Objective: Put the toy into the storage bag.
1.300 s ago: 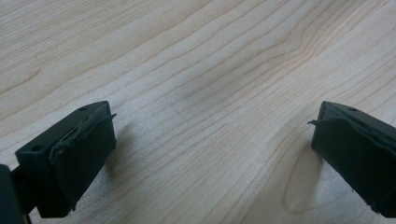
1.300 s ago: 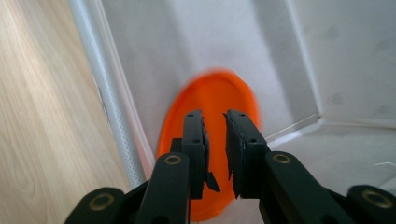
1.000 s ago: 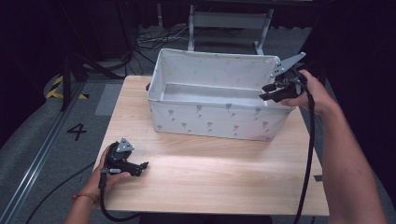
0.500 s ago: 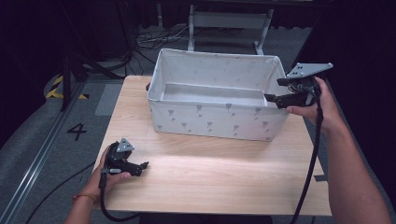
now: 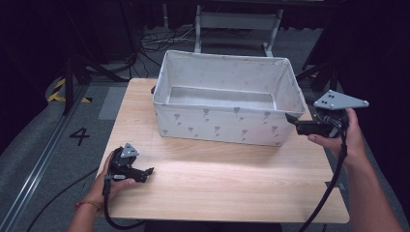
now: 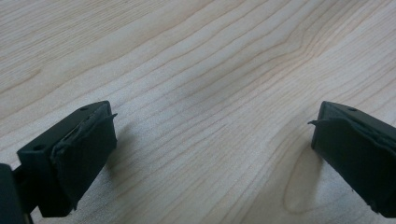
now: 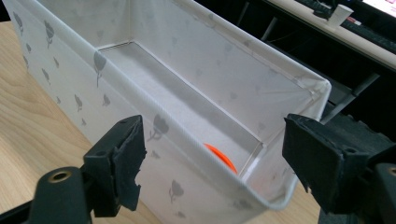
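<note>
A white fabric bin [image 5: 227,123] printed with small grey flowers stands at the back of the wooden table [image 5: 217,183]. My right gripper [image 5: 292,121] hovers just off the bin's near right corner and is open. In the right gripper view, that gripper [image 7: 212,135] has its jaws spread on either side of the bin's corner [image 7: 280,196]. A small orange object [image 7: 222,158] lies on the bin floor, partly hidden by the wall. My left gripper [image 5: 145,171] rests low at the table's near left. It is also open [image 6: 212,126], with bare wood [image 6: 187,56] between its jaws.
Black cables trail from both grippers off the table's near edge. The floor [image 5: 80,136] to the left carries a "4" mark and yellow-black tape. A metal stand [image 5: 237,21] and cables sit behind the bin. A pale desk edge [image 7: 327,32] lies beyond the bin.
My right gripper has drawn back from the bin's right rim, moving down and toward the person. The left gripper has stayed put.
</note>
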{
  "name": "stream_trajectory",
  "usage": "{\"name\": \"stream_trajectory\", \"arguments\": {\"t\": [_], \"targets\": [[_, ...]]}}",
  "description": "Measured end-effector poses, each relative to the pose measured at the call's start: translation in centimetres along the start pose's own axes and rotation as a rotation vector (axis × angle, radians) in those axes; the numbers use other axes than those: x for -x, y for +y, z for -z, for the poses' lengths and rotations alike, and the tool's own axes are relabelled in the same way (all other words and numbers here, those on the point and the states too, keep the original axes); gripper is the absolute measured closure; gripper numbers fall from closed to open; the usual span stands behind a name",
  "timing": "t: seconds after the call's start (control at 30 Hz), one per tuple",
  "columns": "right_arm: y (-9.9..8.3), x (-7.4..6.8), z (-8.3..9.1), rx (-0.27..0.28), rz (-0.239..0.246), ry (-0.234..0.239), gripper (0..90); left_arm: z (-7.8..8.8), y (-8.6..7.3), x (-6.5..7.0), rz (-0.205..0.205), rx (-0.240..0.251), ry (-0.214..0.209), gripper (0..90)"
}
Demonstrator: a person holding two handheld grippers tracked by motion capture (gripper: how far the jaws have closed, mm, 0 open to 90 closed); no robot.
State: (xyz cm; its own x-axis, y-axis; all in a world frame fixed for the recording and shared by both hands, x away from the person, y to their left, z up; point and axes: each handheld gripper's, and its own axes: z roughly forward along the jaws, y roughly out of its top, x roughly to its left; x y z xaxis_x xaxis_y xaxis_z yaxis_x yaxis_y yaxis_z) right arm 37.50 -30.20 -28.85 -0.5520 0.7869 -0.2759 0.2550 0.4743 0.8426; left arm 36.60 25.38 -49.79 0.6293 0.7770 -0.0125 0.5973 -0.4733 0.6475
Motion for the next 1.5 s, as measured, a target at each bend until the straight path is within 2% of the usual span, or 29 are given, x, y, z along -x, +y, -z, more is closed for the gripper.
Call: {"name": "stream_trajectory", "arguments": {"t": [0.07,0.13,0.2,0.27,0.33,0.5,0.63,0.7,0.8,0.9,0.97,1.03,1.2,1.27,1.33,1.37,1.5], "targets": [[-0.5,-0.3,0.6,0.014,-0.002,0.01,22.0,0.0,0.0,0.0,0.002,-0.001,0.0,0.3],[-1.1,-0.7,1.1,0.022,0.01,-0.013,22.5,0.0,0.0,0.1,0.007,0.0,0.003,0.3],[-1.8,-1.1,1.6,0.034,0.024,-0.004,22.9,0.0,-0.1,0.2,0.018,-0.001,0.002,0.3],[-2.6,-1.4,1.9,0.025,0.023,-0.019,22.9,0.0,-0.1,0.2,0.018,-0.001,0.002,0.4],[-3.4,-1.7,2.1,0.027,0.019,-0.006,22.7,0.0,-0.1,0.2,0.018,-0.002,0.002,0.4],[-5.8,-2.6,1.9,-0.01,0.034,-0.018,21.1,0.0,-0.1,0.2,0.018,-0.001,0.003,0.4],[-7.2,-3.1,1.5,-0.036,0.044,-0.007,19.2,0.0,-0.1,0.1,0.018,-0.002,0.002,0.3],[-8.3,-3.5,1.0,-0.07,0.054,-0.001,17.9,0.0,-0.1,0.1,0.018,-0.002,0.002,0.3],[-10.1,-3.9,0.3,-0.106,0.041,0.026,18.3,0.0,-0.1,0.1,0.018,-0.002,0.002,0.3],[-11.6,-4.0,-0.1,-0.119,0.025,0.034,18.1,0.0,-0.1,0.1,0.018,-0.002,0.002,0.3],[-12.7,-4.1,-0.4,-0.141,0.032,0.036,18.0,0.0,-0.1,0.1,0.019,-0.001,0.002,0.3],[-14.1,-4.1,-0.6,-0.155,0.007,0.057,18.5,0.0,-0.1,0.1,0.018,-0.002,0.001,0.3],[-17.7,-4.1,-0.8,-0.184,-0.05,0.076,17.9,0.1,-0.1,0.2,0.025,0.0,0.012,0.4],[-19.1,-4.0,-0.9,-0.213,-0.084,0.081,17.9,0.1,-0.2,0.3,0.032,0.0,0.018,0.4],[-19.5,-4.0,-0.9,-0.221,-0.097,0.077,17.9,0.1,-0.2,0.3,0.032,0.001,0.018,0.4],[-20.6,-3.8,-0.8,-0.233,-0.144,0.079,17.8,0.1,-0.2,0.3,0.03,0.0,0.018,0.4],[-22.0,-3.4,-0.7,-0.269,-0.206,0.072,17.4,0.1,-0.2,0.2,0.026,0.002,0.02,0.4]]}}
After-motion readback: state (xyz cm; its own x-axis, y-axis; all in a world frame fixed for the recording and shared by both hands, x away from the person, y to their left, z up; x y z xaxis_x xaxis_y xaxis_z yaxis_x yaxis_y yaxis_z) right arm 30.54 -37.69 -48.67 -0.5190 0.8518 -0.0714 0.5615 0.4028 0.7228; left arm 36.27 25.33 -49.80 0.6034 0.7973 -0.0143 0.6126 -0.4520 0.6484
